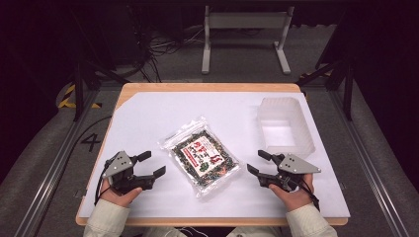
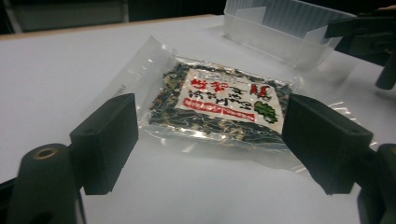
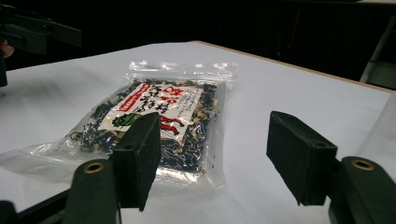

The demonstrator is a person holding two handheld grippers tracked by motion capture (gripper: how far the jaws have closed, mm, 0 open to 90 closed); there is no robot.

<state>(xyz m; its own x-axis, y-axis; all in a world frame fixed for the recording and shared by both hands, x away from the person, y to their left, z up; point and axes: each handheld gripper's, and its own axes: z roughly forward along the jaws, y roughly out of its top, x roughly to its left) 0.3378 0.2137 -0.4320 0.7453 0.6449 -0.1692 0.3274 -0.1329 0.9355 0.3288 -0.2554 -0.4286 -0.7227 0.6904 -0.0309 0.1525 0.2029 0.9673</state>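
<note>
Seaweed packet (image 1: pixel 201 154) flat between both tools, untouched.

White-covered wooden table (image 1: pixel 148 106) at centre frame, grey metal stand (image 1: pixel 245 37) at top centre, tangled cables (image 1: pixel 165 47) upper left, yellow-black floor tape (image 1: pixel 66 96) left

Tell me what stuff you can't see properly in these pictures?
- The words on the packet: too small in the high view, blurred in both gripper views.
- The tub: the left gripper view's top edge cuts it off, so its inside is hidden.
- The left gripper: the person's hand covers its handle in the high view.
</note>
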